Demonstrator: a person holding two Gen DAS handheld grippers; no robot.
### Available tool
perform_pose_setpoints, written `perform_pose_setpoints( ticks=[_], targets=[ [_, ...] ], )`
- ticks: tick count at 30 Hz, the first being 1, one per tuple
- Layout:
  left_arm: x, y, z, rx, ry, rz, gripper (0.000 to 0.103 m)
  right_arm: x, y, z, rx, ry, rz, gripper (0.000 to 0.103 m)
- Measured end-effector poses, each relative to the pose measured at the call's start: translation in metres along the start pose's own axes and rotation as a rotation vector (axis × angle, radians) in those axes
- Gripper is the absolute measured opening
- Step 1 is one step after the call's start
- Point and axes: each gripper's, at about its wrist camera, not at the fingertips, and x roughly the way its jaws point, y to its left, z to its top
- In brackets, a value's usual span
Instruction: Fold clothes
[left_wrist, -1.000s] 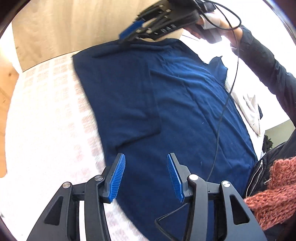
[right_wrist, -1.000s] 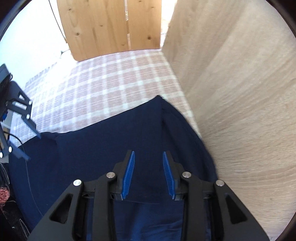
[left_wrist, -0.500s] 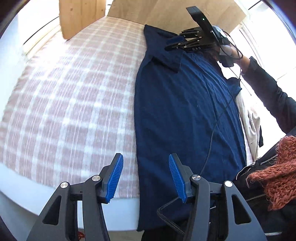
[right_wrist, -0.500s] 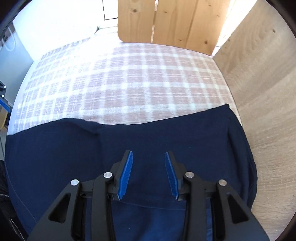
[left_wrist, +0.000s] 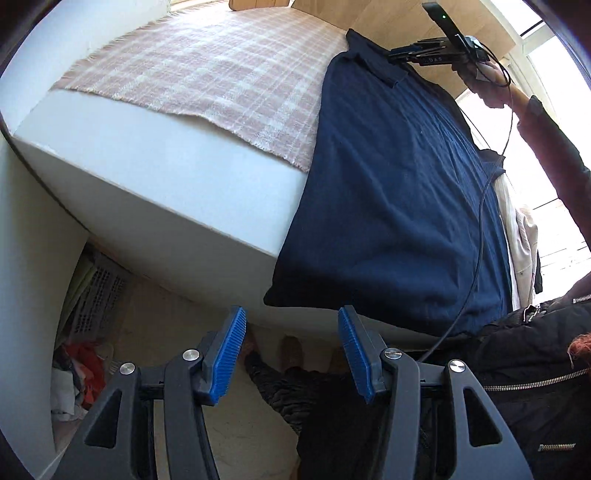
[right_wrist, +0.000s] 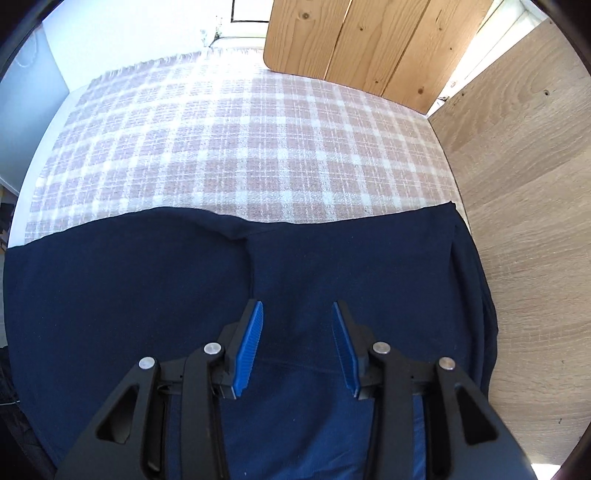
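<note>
Right wrist view: right gripper hovers open over the navy shirt; left gripper, also open, holds nothing.

Your left wrist camera sits off the near corner of the white table, low and close to its edge, looking along the left gripper down past the table side to the floor and up across the top. It faces lengthwise along the navy shirt, with the checked cloth beyond. Far across, it catches the right gripper over the shirt's collar end.

Your right wrist camera hangs close above that same end, tilted steeply down along its own fingers, looking across the shirt toward the checked cloth and the wooden boards. Both views share shirt and cloth.
</note>
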Motion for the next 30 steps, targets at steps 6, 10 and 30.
perform_pose_setpoints(
  ticks=[6,10,30],
  targets=[
    [0.027,0.023,0.001,0.043,0.022,-0.121,0.050,-0.026,0.027,-0.013,-0.035,0.030,-0.001,0.038],
    [0.033,0.039,0.010,0.067,0.015,-0.221,0.050,-0.036,0.051,-0.016,-0.079,0.068,-0.040,0.038],
    [0.000,0.020,0.008,0.189,-0.074,-0.411,0.011,-0.095,0.100,-0.027,-0.156,0.137,-0.148,0.038]
  ],
)
